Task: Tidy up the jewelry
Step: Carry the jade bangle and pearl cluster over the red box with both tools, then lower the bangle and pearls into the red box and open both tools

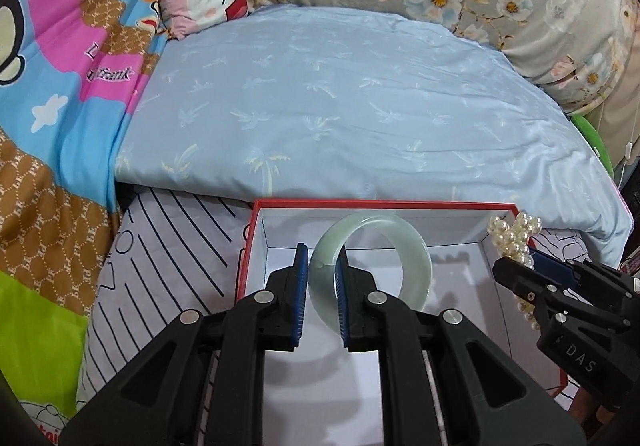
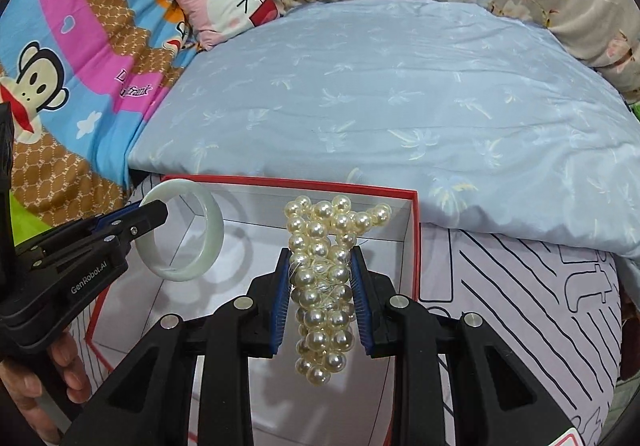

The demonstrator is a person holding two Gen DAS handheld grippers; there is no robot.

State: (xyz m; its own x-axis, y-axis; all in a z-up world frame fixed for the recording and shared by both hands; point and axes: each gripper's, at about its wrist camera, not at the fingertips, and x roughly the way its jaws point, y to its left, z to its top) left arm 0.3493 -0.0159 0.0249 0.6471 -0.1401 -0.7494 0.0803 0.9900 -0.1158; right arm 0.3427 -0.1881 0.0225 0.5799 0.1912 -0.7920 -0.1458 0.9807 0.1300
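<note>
Overhead, both of my hand-held tools hang above the red-rimmed box (image 1: 256,230), which sits on a striped sheet (image 1: 168,246) at the edge of a pale blue quilt (image 1: 340,106), its white floor looking bare.

My left gripper (image 1: 323,258) is clamped on the band of the jade-green bangle (image 1: 412,266), blue pads either side of the ring, which stands upright over the box's left half. My right gripper (image 2: 320,266) is squeezed around the bunched pearl strand (image 2: 324,286); loops spill above and below the pads, over the right half.

As I judge it, the step is setting both pieces down inside. To do it well I lower each tool until its piece nearly meets the floor before easing the pads apart: the bangle could roll or knock if dropped, so I tip it flat first. The 2 pieces want separate halves, so pearls do not tangle around the ring.
</note>
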